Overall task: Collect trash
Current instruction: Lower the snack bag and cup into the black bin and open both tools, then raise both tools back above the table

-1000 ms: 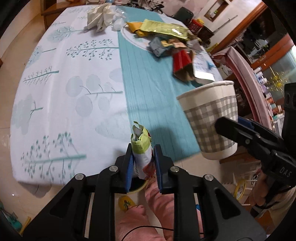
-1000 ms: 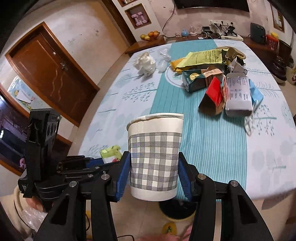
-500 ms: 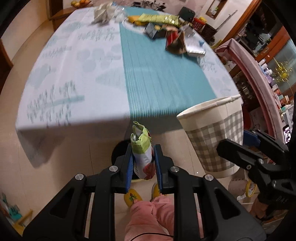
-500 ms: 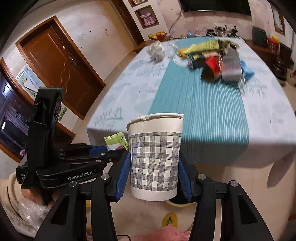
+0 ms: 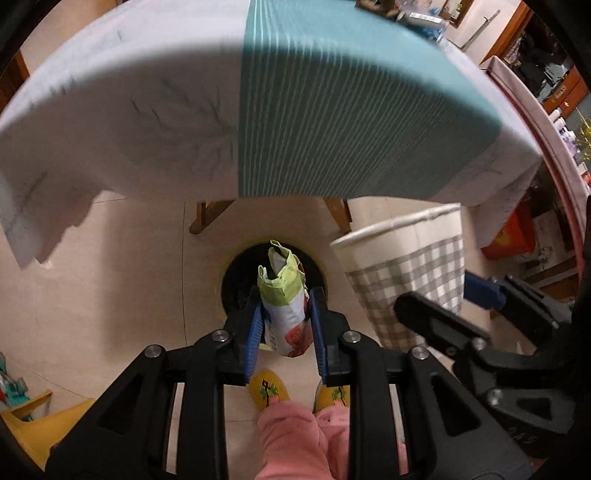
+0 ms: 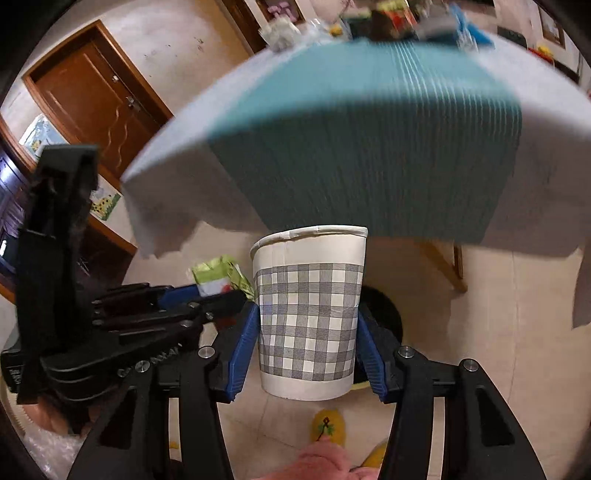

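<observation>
I have both pieces in hand and neither is dropped yet. My left gripper (image 5: 284, 325) is closed on a crumpled green-and-white snack wrapper (image 5: 284, 306), pinched between the blue pads and standing upright above the round black-lined bin with a yellow rim (image 5: 236, 280) on the tiled floor. From the left wrist view the wrapper lines up over the dark mouth of the bin, so I judge a release here would land it inside.

My right gripper (image 6: 308, 339) is clamped on a white paper cup with a grey check band (image 6: 310, 314), held upright by its sides. The bin (image 6: 384, 314) shows behind and partly under the cup, so that one looks close to the drop point too, though I cannot tell if it is fully over the opening.

So two items are carried to the bin and not yet let go. More remains: at the far end of the bench, under its white-and-teal tablecloth (image 6: 369, 147), I can make out a blurred heap of packets and paper (image 6: 399, 18). It is too smeared to count, but it will need further trips.
</observation>
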The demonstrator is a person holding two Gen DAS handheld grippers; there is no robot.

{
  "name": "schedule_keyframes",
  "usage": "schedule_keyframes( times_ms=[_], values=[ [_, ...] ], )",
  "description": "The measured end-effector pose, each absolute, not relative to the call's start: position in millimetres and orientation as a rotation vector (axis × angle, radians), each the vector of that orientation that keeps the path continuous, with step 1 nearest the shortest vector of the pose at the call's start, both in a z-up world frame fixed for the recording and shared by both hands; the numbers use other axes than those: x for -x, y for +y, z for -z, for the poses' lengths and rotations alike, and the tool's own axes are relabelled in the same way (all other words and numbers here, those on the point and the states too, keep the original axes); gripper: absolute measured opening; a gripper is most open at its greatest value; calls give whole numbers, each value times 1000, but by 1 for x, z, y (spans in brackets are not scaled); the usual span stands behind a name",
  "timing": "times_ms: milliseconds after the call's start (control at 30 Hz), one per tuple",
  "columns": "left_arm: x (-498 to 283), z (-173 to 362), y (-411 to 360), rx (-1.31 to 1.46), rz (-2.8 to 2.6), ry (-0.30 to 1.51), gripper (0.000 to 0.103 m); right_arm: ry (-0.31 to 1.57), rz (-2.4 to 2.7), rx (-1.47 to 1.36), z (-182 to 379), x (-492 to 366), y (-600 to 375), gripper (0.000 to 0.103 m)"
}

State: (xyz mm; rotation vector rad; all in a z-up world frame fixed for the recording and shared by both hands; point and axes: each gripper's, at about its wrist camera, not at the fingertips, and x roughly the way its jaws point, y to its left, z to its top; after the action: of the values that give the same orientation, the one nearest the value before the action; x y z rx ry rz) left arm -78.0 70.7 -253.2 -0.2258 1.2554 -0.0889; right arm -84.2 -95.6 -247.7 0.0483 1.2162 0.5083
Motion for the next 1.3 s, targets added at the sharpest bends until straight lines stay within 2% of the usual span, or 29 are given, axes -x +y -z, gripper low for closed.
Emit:
schedule_keyframes(
  times_ms=[200,400,467,500,567,700,933,1133,1300],
  values=[
    [80,322,57,229,24,1225,27,1237,-481,-48,331,85,-113,54],
    [78,388,50,202,-39,1233,41,1263,-459,-38,418,76,-115,58],
    [77,412,54,201,-90,1246,62,1269,-452,-34,443,71,-115,59],
    [78,417,57,205,-105,1246,68,1276,-443,-42,454,69,-116,60],
    [80,433,67,231,-139,1235,88,1300,-427,-63,477,62,-117,61],
    [76,449,79,211,-167,1226,89,1329,-425,-67,506,57,-112,61],
    [69,440,76,169,-157,1216,89,1349,-422,-89,522,53,-105,65],
    [67,422,77,132,-151,1211,89,1331,-434,-82,488,59,-106,65],
    [73,368,69,114,-121,1207,89,1322,-409,-90,433,74,-124,65]
  ],
)
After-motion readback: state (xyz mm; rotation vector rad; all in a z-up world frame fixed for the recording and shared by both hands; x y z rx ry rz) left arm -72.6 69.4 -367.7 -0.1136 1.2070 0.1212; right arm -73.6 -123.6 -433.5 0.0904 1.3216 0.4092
